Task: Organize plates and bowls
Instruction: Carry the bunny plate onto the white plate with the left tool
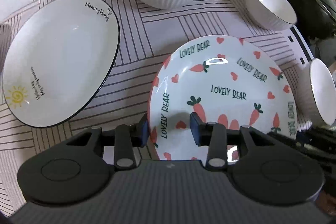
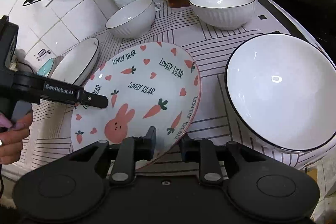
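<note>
Both grippers pinch the carrot plate's rim, ready to lift.
Left to right on the striped tabletop (image 1: 168,20): the white plate (image 1: 61,60) lies left; the left gripper (image 1: 170,129) and the right gripper (image 2: 168,144) each clamp the carrot plate (image 2: 136,89); bowls (image 2: 281,91) sit right. Next, I judge: an even lift onto the white plate.

Carrot plate (image 2: 147,85): glazed ceramic, glossy, smooth, with printed carrots, hearts and lettering.
Sun plate (image 1: 61,60), left of the carrot plate: white glazed ceramic, shiny, thin dark rim.
Bowls (image 2: 281,89) beside and behind the carrot plate: glossy white inside, ribbed outside (the ribs show on the far ones).
Mat (image 1: 159,26) under the carrot plate: matt, striped; material unclear.
Left gripper (image 1: 170,129): matt black plastic, metal pins.
Wall tiles (image 2: 69,12): smooth, faintly shiny.
</note>
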`<state>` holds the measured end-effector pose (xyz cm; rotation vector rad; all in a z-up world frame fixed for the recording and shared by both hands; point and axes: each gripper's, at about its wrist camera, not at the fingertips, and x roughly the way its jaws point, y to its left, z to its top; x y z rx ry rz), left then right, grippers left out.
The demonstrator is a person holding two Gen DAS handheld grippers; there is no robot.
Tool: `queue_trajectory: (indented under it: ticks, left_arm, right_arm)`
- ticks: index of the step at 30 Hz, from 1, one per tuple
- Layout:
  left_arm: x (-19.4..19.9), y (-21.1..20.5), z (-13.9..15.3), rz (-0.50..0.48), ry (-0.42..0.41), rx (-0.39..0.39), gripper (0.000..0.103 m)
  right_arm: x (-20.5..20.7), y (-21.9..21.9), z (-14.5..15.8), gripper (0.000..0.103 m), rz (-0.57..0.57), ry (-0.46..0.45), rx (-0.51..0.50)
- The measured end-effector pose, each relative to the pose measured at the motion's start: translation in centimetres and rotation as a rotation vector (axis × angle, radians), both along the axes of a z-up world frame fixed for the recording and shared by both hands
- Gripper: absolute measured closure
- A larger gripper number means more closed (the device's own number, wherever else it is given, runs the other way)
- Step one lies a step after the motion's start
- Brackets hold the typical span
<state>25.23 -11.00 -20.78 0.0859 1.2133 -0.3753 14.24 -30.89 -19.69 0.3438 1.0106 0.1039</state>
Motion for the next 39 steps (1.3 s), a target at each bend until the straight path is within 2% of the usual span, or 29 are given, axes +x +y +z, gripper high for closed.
queue_trajectory:
  ticks: [6, 10, 13, 23, 29, 36, 39]
  left_arm:
    - [-2.0, 0.6, 2.2, 0.044, -0.036, 0.021, 0.067]
    - [-3.0, 1.6, 3.7, 0.064, -0.031, -0.006, 0.067]
    - [-3.9, 2.1, 4.8, 0.066, -0.071, 0.004, 0.066]
    - [-5.8, 5.5, 8.6, 0.112, -0.16, -0.054, 0.067]
    - [-6.8, 8.3, 9.9, 0.177, -0.208, -0.056, 0.066]
    - [-6.9, 12.1, 11.0, 0.264, -0.236, -0.032, 0.066]
    - [-6.8, 13.5, 11.4, 0.271, -0.265, -0.028, 0.067]
  right_arm:
    - [-0.1, 0.0, 1.1, 0.074, 0.034, -0.036, 0.031]
    - [-0.3, 0.2, 2.2, 0.074, 0.066, -0.065, 0.049]
    - [-0.5, 0.8, 3.3, 0.074, 0.108, -0.098, 0.052]
    - [-0.3, 3.2, 7.3, 0.074, 0.21, -0.199, 0.031]
    - [1.1, 5.3, 8.6, 0.074, 0.28, -0.236, 0.024]
    - [3.6, 8.5, 8.9, 0.074, 0.367, -0.255, 0.062]
    - [4.7, 9.7, 9.1, 0.074, 0.393, -0.268, 0.072]
